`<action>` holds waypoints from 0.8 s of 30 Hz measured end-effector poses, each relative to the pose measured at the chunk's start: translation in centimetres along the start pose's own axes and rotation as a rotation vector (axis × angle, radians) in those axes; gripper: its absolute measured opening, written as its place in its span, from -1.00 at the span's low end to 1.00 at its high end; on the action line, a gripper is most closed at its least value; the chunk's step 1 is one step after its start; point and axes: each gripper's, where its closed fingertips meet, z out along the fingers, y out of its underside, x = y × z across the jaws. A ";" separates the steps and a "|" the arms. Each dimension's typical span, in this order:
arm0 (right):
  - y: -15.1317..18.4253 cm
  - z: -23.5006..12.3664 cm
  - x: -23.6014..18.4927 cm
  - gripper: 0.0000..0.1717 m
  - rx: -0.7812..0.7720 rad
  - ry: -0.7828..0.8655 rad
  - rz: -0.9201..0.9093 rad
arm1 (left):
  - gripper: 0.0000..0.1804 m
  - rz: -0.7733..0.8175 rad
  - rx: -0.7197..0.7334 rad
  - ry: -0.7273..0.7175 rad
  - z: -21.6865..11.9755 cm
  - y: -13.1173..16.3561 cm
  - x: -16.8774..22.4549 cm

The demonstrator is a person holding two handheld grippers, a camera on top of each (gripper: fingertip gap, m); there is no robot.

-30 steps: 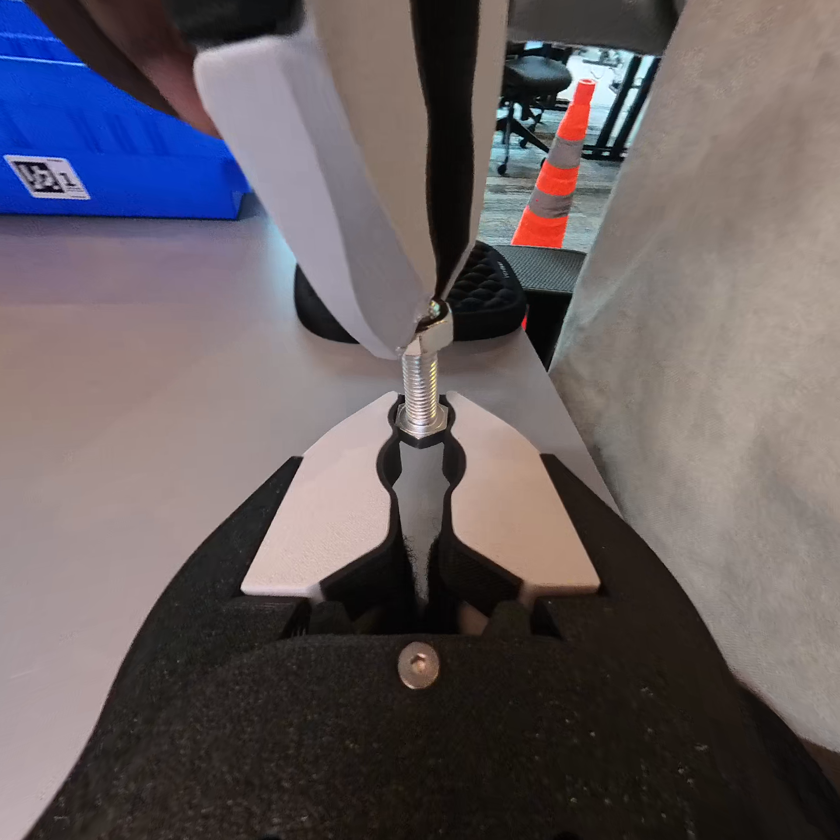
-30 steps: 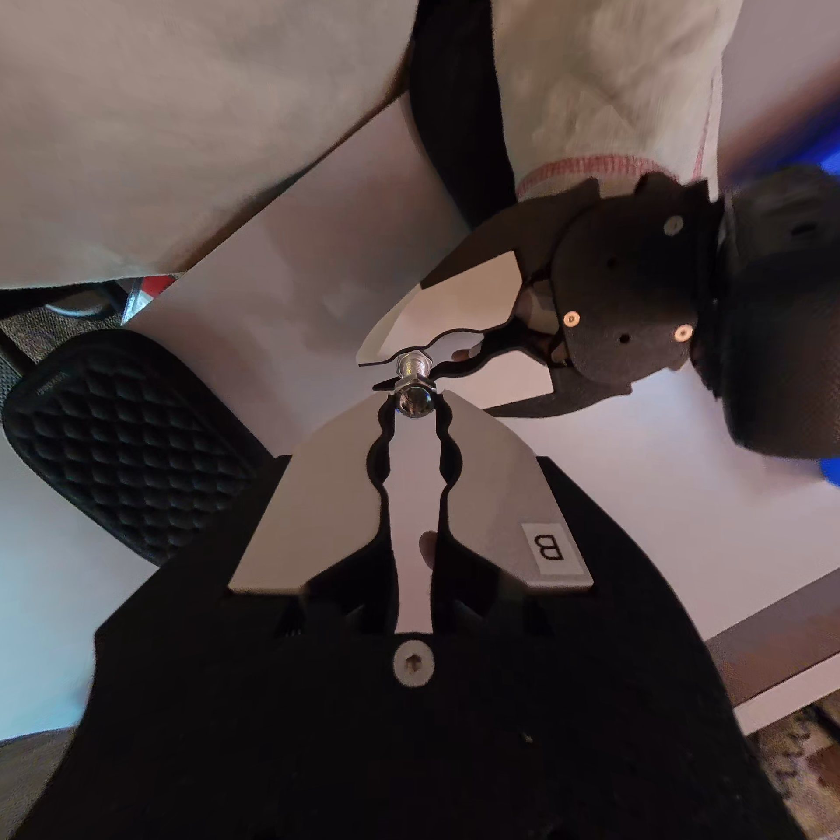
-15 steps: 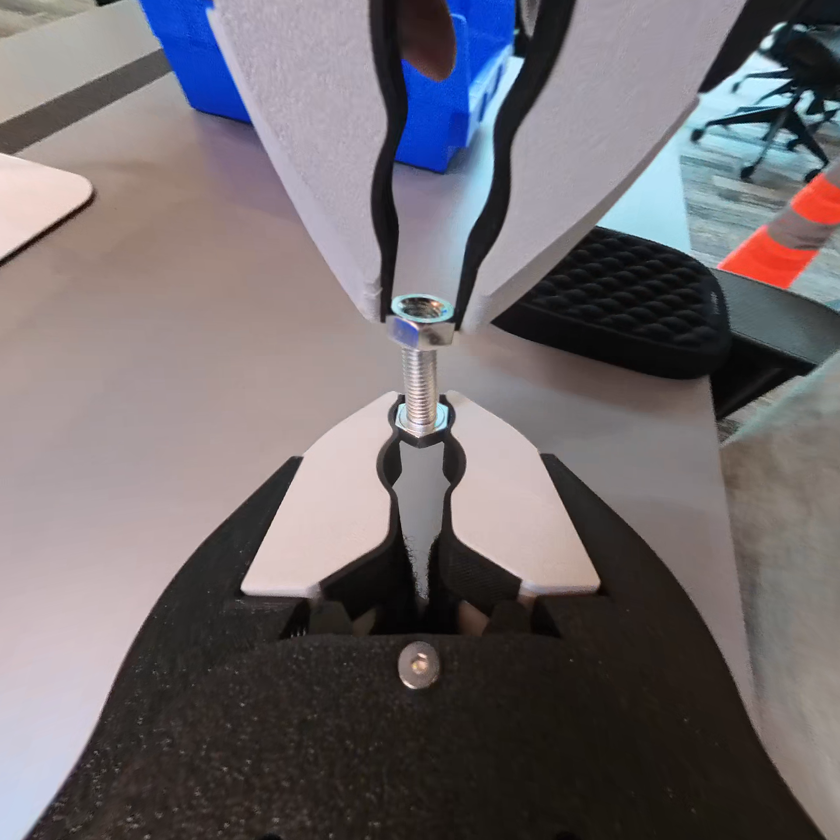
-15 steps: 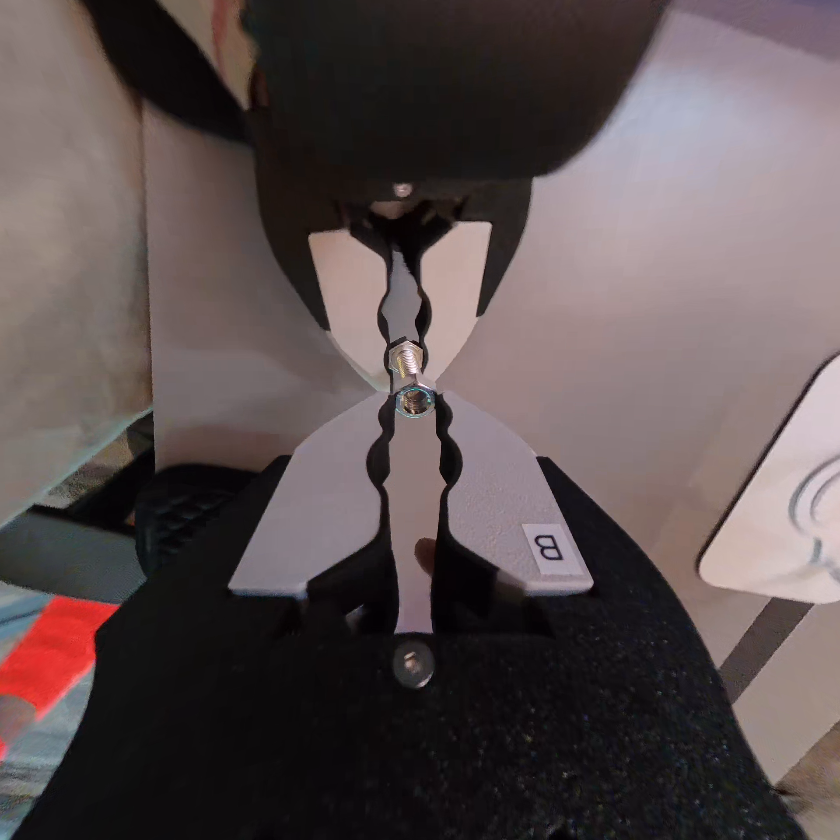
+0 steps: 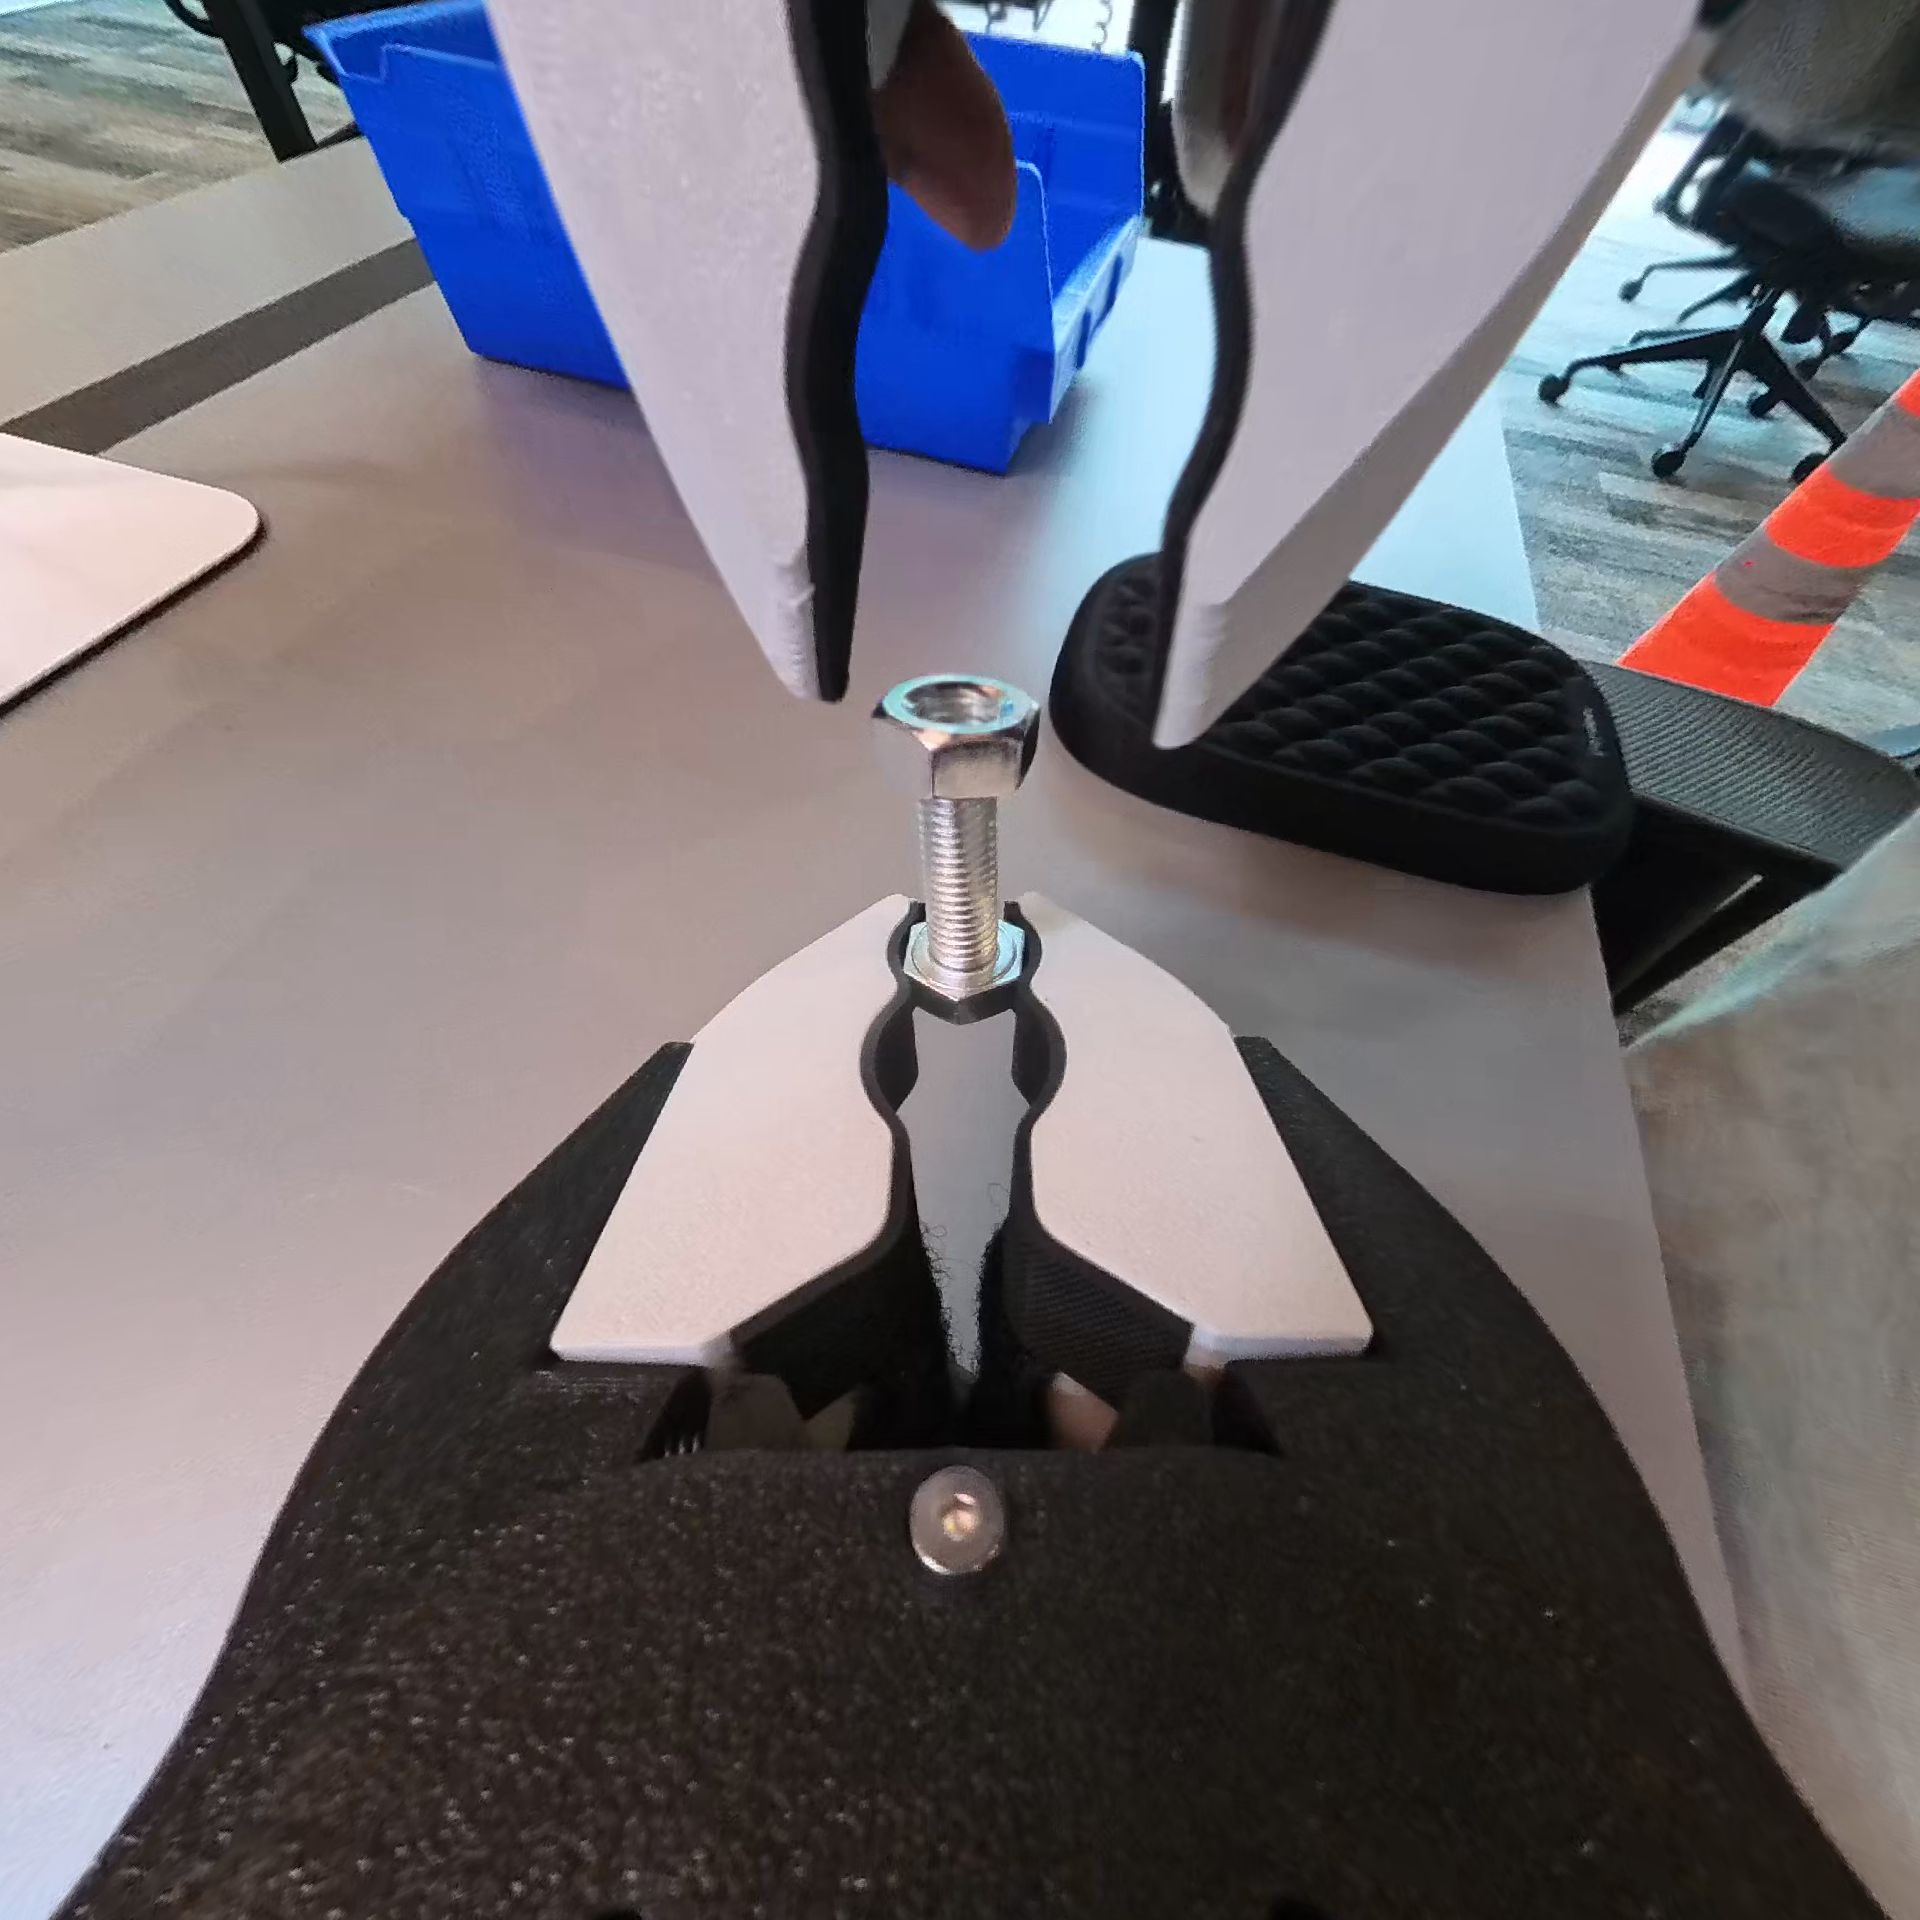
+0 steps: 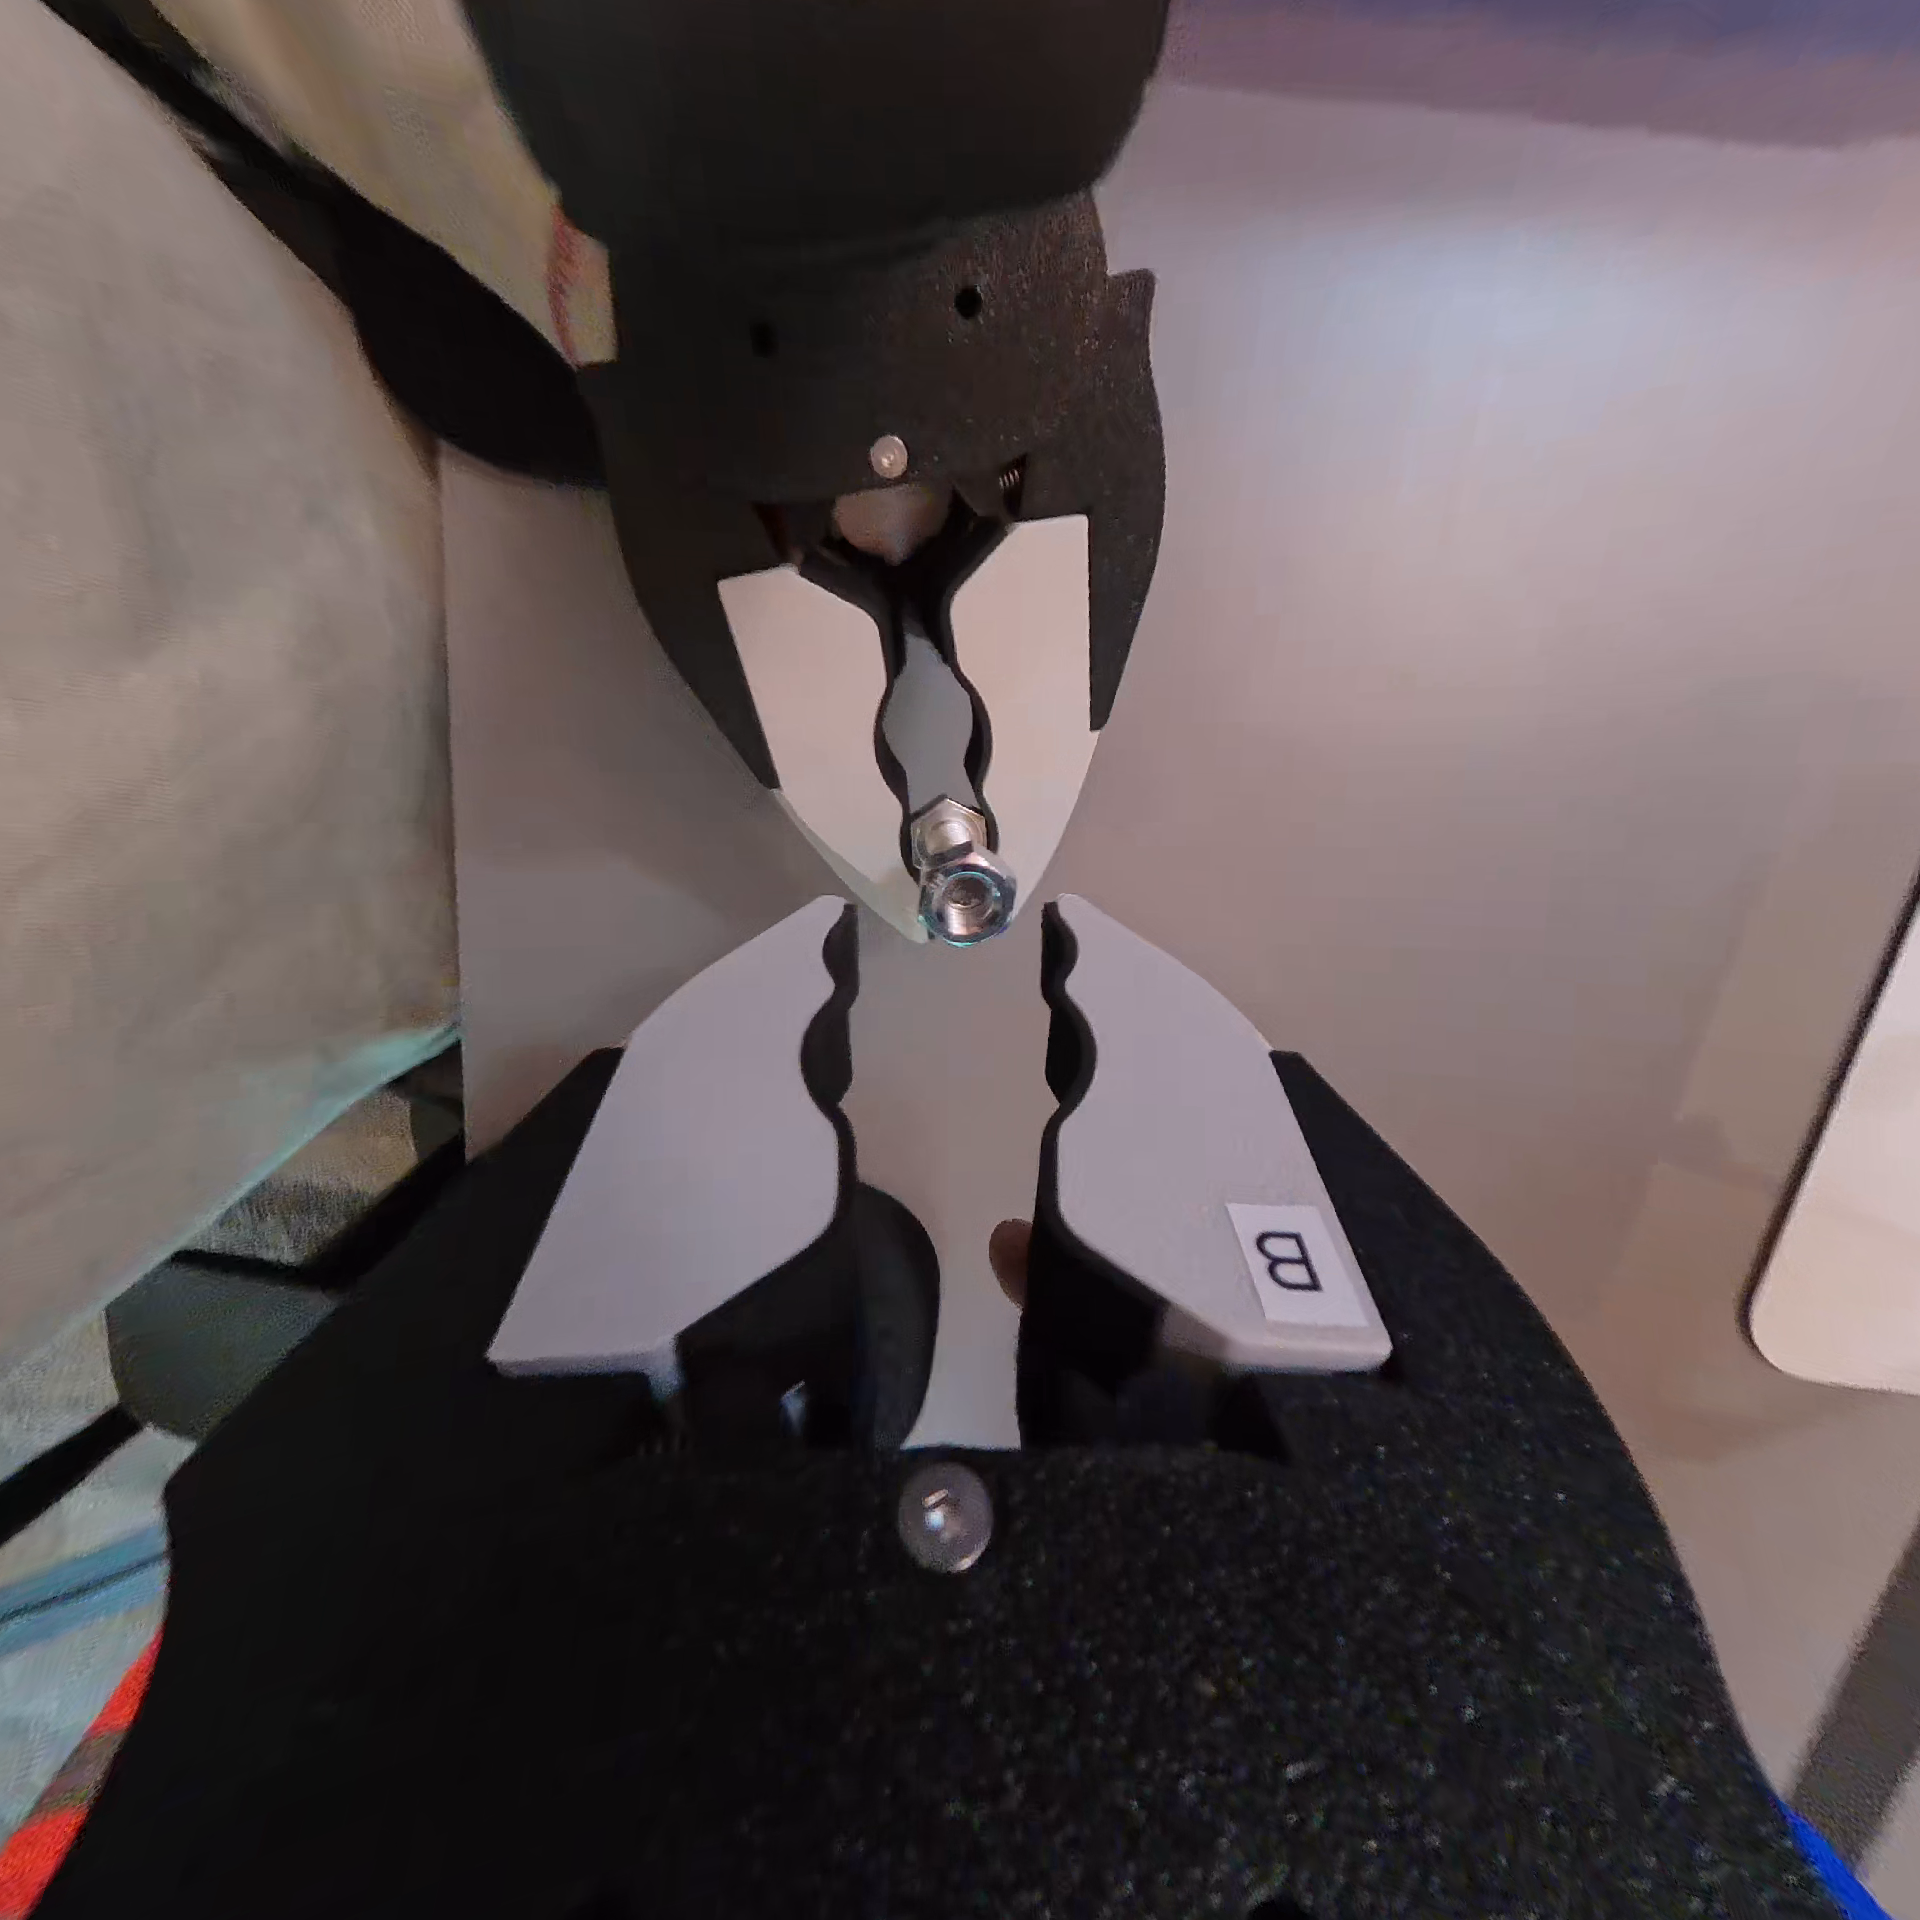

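My left gripper [image 5: 966, 935] is shut on the hex head end of a silver bolt [image 5: 958, 883] and holds it upright above the grey table [image 5: 416, 831]. A silver nut [image 5: 956, 743] sits threaded on the bolt's far end. My right gripper [image 5: 997, 707] comes in from above with its jaws apart. Its fingertips [image 5: 816, 665] stand on either side of the nut and do not press on it. In the right wrist view the nut [image 6: 966, 906] shows end-on just beyond my open right gripper [image 6: 948, 920], with the left gripper [image 6: 951, 842] behind it gripping the bolt.
A blue bin [image 5: 520, 208] stands at the back of the table. A black chair armrest [image 5: 1351, 727] lies off the table's right edge, with an orange cone [image 5: 1787, 561] beyond. A pale board [image 5: 94, 551] lies at the left. A person's light garment [image 5: 1787, 1143] is close on the right.
The right gripper was shut on the nut and swung round with it; now it has opened and its pads stand clear of the nut. The left gripper still holds the bolt.
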 end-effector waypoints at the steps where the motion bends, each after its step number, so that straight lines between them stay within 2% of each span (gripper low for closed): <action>1: -0.2 -0.2 -0.1 -0.56 0.050 -0.008 0.005 | -0.85 -0.003 0.015 0.007 -0.1 -0.2 0.0; 5: -1.1 -1.0 0.5 -0.26 0.361 0.036 0.028 | -0.85 -0.001 0.107 0.028 -1.0 -1.2 0.2; 8: -2.8 -2.2 0.2 -0.15 0.789 0.021 0.094 | -0.85 -0.012 0.165 0.035 -1.7 -1.9 0.1; 10: -3.5 -2.5 -0.4 -0.12 0.980 0.012 0.127 | -0.85 -0.016 0.173 0.044 -1.8 -2.0 0.1; 13: -3.6 -1.2 -0.8 -0.10 0.996 0.065 0.105 | -0.85 -0.005 0.169 0.042 -1.7 -1.9 0.2; 17: -3.9 -0.1 -1.7 -0.14 0.977 0.040 0.096 | -0.85 0.000 0.162 0.042 -1.6 -1.9 0.2; 24: -3.4 -0.4 -2.0 -0.18 1.006 0.053 0.125 | -0.85 -0.013 0.156 0.035 -1.5 -1.8 0.0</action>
